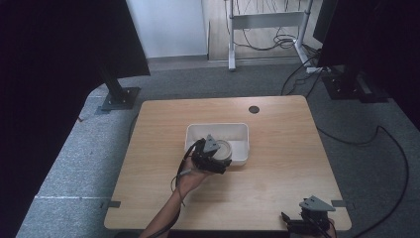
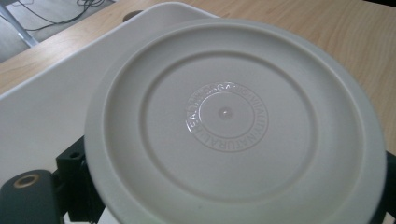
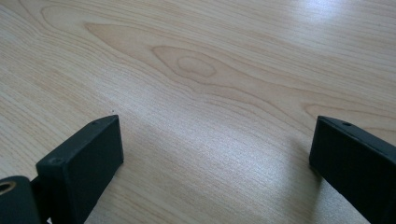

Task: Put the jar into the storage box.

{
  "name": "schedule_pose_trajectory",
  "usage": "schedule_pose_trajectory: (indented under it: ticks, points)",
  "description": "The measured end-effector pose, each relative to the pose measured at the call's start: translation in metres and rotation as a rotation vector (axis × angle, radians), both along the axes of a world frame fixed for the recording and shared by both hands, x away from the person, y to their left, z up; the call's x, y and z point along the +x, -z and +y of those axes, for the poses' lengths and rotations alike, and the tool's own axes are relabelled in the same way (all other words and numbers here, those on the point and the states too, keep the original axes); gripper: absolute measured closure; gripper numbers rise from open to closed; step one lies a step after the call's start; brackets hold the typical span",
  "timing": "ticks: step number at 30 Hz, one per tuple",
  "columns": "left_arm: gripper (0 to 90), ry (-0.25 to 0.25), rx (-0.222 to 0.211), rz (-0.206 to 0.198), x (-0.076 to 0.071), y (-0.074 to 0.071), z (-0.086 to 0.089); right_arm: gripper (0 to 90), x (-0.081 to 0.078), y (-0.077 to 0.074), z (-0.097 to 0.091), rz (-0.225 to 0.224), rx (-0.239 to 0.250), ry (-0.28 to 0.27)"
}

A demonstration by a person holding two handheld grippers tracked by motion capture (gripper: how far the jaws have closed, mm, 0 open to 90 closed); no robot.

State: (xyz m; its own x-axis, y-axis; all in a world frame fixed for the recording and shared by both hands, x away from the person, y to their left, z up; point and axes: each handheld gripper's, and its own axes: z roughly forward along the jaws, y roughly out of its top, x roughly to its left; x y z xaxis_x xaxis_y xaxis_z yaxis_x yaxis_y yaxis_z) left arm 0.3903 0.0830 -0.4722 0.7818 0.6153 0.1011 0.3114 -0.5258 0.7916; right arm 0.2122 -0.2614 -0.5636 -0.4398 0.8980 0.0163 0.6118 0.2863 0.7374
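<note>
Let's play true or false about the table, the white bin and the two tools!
1. The left tool holds a round white lid. True.
2. The lid is over the white bin. True.
3. The right tool is squeezing a ball. False: its jaws stand open over bare wood, holding nothing.
4. The bin sits on the floor. False: it sits on the wooden table.
5. The right tool is near the table's near right corner. True.
</note>
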Motion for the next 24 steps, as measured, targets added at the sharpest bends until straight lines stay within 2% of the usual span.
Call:
schedule_pose_trajectory:
  ticks: [12, 24]
  points:
    - [9.7, -0.058, -0.011, -0.005, 0.017, 0.003, 0.006, 2.4, 0.0, 0.0, 0.0, -0.001, 0.001, -0.001]
    - [9.7, -0.115, -0.001, -0.009, 0.032, 0.016, 0.003, 2.4, 0.0, 0.0, 0.0, -0.001, 0.001, -0.001]
